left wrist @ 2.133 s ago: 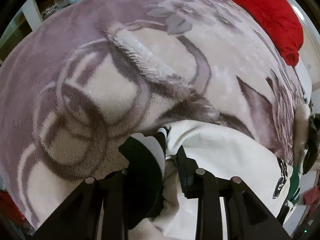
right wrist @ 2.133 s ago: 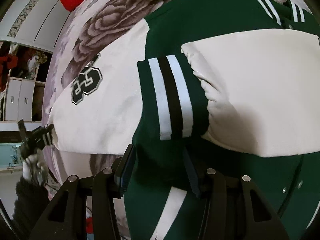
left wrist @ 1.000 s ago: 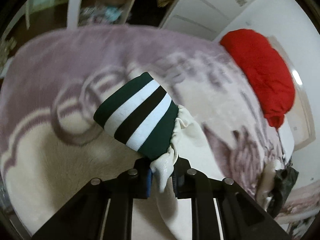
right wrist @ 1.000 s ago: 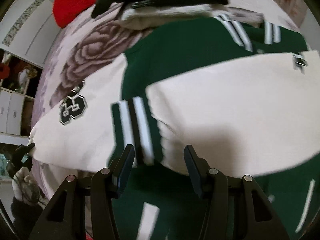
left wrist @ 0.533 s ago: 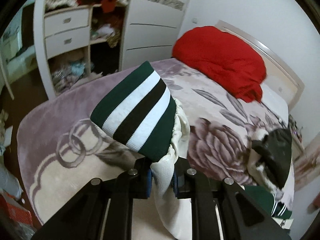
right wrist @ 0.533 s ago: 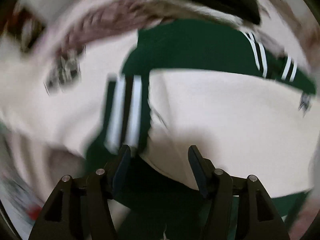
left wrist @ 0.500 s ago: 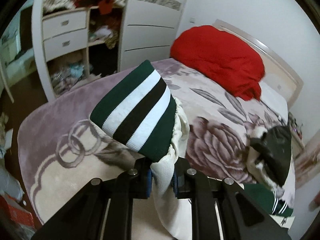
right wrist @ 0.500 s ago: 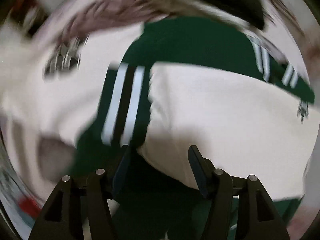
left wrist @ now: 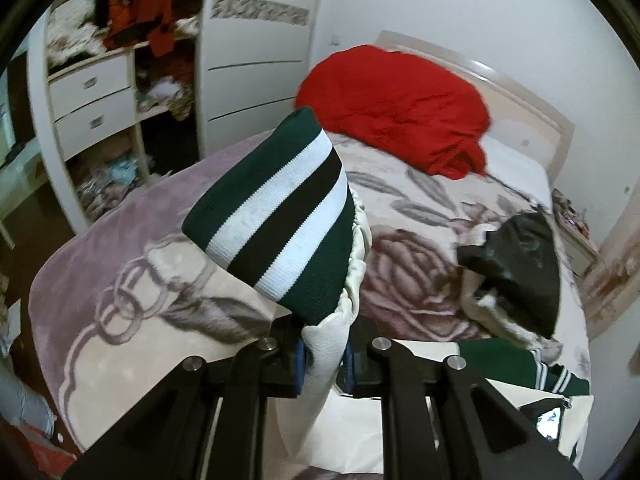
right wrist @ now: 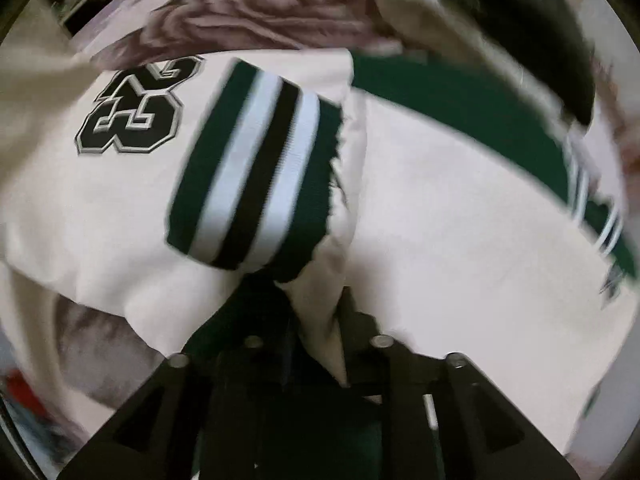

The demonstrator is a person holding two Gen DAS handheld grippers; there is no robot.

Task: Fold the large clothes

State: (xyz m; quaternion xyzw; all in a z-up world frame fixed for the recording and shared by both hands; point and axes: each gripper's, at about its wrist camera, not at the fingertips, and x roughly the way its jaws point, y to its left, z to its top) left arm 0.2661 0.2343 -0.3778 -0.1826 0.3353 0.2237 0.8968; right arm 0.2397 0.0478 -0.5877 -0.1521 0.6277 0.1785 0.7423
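A cream and dark green varsity jacket [right wrist: 460,220] with a black number patch [right wrist: 136,116] lies on the bed. My left gripper [left wrist: 324,344] is shut on one cream sleeve just behind its green, white and black striped cuff [left wrist: 276,216], which it holds up above the blanket. The jacket's body [left wrist: 400,420] lies below it. My right gripper [right wrist: 318,320] points down at the jacket. Its jaws are closing, and a fold of the other cream sleeve is pinched between them right behind that sleeve's striped cuff [right wrist: 256,168]. The right wrist view is blurred.
A floral fleece blanket [left wrist: 400,264] covers the bed. A red duvet [left wrist: 396,104] is heaped by the headboard, and a black and cream garment [left wrist: 516,264] lies at the right edge. A white wardrobe [left wrist: 256,40] and open shelves with drawers [left wrist: 92,96] stand beyond the bed's left side.
My left gripper has risen with the cuff, so more of the room shows. My right gripper's jaws went from wide apart to close on the other sleeve, and the hand rolled.
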